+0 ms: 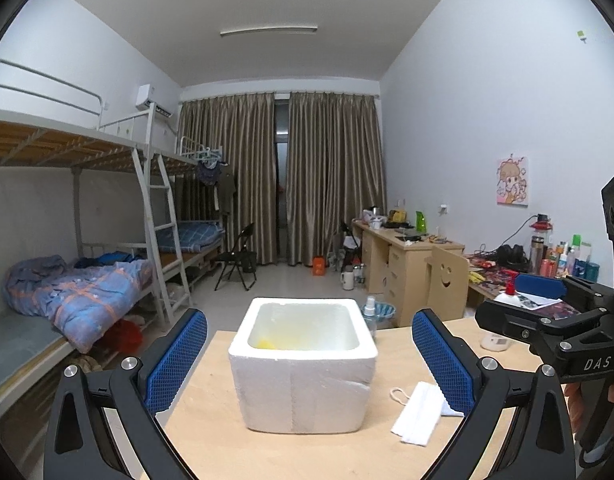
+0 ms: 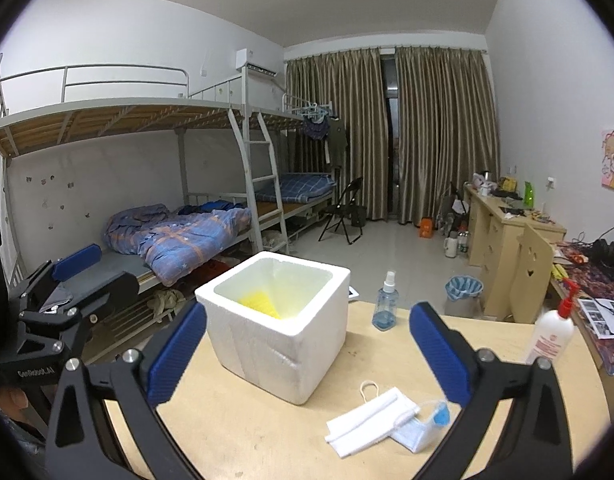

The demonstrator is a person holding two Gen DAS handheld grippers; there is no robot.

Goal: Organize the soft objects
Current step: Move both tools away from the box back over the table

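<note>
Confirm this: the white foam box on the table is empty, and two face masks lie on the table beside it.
Not quite. The foam box is not empty: something yellow lies at its bottom, as the right wrist view shows. The rest holds: a white mask and a blue mask lie on the table beside it.

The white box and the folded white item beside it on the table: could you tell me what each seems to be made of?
White box: apparently expanded foam, matte, with thick walls, a grainy surface and a dented side. Folded white item: seemingly soft nonwoven fabric, matte and pleated, with an ear loop, likely a face mask.
</note>
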